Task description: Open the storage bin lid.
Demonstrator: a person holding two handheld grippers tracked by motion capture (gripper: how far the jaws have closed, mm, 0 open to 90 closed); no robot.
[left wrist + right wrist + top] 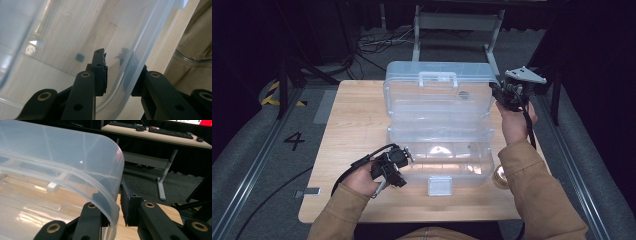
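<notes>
- We see a storage box (439, 130) of clear, glossy, smooth plastic
- We note the table (352, 130) of pale, matt wood grain
- We find both gripper bodies in matt black plastic
- We note a tan sleeve (537, 185) of matt woven cloth

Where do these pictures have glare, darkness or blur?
High view: the wooden table is well lit and the room around it is dark, with bright glare on the clear plastic box. Left gripper view: the box wall close to the lens is hazy and the left claw is dark. Right gripper view: the lid looks milky, with glare at lower left.
</notes>
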